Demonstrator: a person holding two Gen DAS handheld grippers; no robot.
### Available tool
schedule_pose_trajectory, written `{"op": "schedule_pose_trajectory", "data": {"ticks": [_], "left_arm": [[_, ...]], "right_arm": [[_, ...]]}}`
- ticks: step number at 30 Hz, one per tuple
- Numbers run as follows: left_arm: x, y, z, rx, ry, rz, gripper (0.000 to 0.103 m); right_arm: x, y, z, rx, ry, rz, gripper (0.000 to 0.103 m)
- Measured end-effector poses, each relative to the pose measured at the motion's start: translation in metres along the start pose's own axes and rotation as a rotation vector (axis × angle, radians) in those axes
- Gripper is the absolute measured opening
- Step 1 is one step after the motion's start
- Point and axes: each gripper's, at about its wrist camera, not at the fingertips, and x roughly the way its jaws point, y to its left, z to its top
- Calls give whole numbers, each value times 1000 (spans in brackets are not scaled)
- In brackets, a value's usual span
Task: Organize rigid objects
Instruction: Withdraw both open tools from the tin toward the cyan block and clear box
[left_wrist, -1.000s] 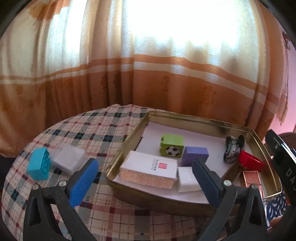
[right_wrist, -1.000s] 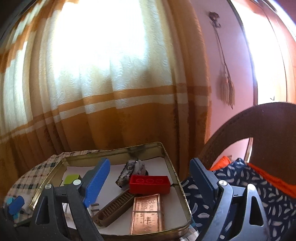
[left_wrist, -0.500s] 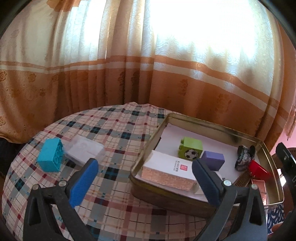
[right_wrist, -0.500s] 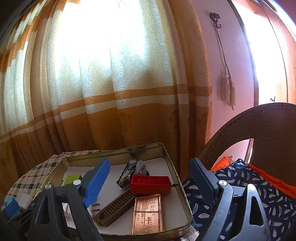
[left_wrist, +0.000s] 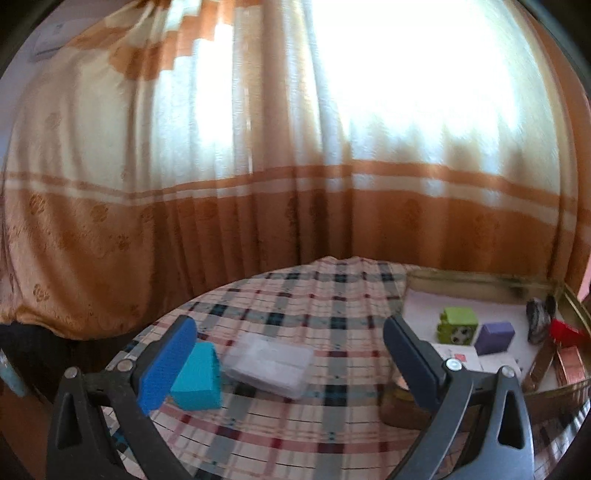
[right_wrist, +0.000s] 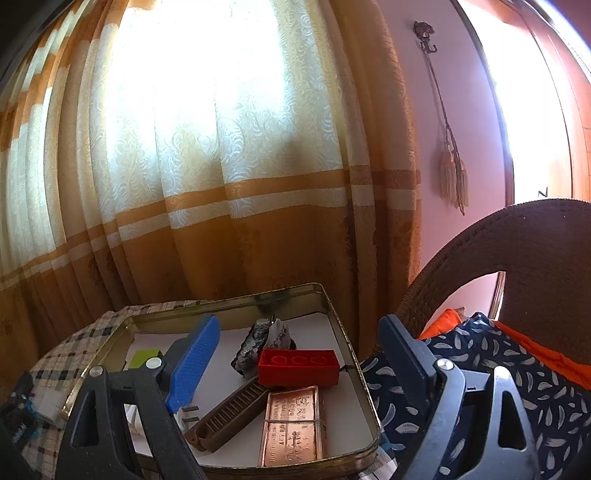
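A teal block (left_wrist: 197, 376) and a clear plastic case (left_wrist: 269, 362) lie on the plaid tablecloth (left_wrist: 317, 321), outside the tin. My left gripper (left_wrist: 290, 363) is open above them, the case between its spread fingers and the teal block just inside the left finger. The gold tin tray (right_wrist: 354, 354) holds a green football block (left_wrist: 458, 326), a purple block (left_wrist: 495, 338), a red brick (right_wrist: 298, 367), a copper bar (right_wrist: 293, 424), a brown comb (right_wrist: 231, 417) and a grey rock (right_wrist: 262, 341). My right gripper (right_wrist: 297, 360) hangs open over the tin's near right part, nothing between its fingers.
A white card box (left_wrist: 460, 360) lies at the tin's near edge. An orange and cream curtain (left_wrist: 258, 184) hangs close behind the round table. A wicker chair (right_wrist: 517, 251) with dark patterned cloth (right_wrist: 491, 369) stands right of the tin.
The left gripper swung left, from over the tin to over the teal block and clear case. The right gripper's view is unchanged.
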Motion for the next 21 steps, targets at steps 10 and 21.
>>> {"op": "schedule_pose_trajectory", "data": {"ticks": [10, 21], "left_arm": [[7, 28, 1, -50, -14, 14, 103], [24, 68, 1, -175, 17, 36, 103]], "right_arm": [[-23, 16, -10, 93, -8, 76, 89], [-43, 89, -21, -24, 0, 234, 89]]}}
